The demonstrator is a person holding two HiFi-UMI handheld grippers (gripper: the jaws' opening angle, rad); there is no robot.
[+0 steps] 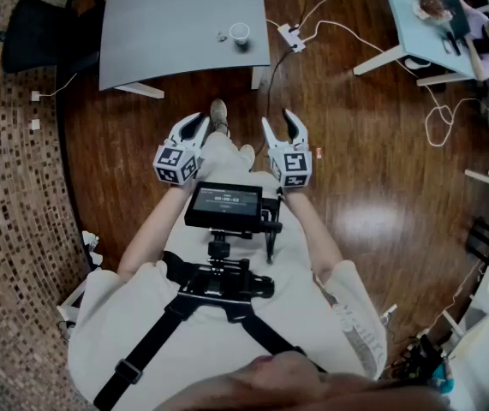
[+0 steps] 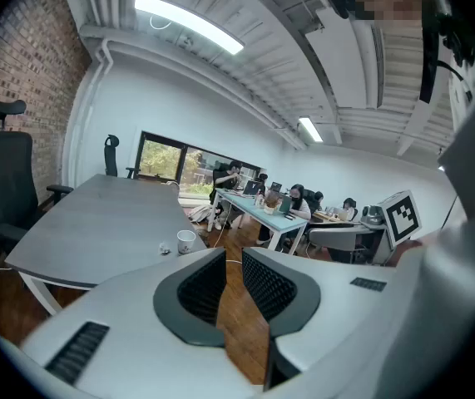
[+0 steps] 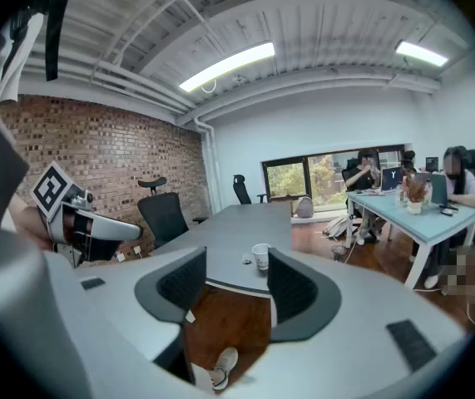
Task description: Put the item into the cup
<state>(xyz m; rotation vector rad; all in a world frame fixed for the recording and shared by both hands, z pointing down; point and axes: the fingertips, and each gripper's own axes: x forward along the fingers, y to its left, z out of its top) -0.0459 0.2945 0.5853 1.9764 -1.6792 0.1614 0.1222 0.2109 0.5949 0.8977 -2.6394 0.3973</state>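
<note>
Small pale item (image 1: 223, 36), too tiny and blurred to name, looks like a light, slightly shiny scrap. It lies on the flat grey table (image 1: 167, 24), near the table's front edge and just beside the white paper cup (image 1: 240, 32), on the cup's left in the head view. The cup stands upright, and whether the two touch cannot be told. Both grippers are held over the brown wooden floor (image 1: 355, 169), well apart from the table. The left gripper (image 1: 194, 122) has its jaws only a narrow slit apart, with floor showing between them and nothing held. The right gripper (image 1: 283, 125) has its jaws spread wide and holds nothing.
</note>
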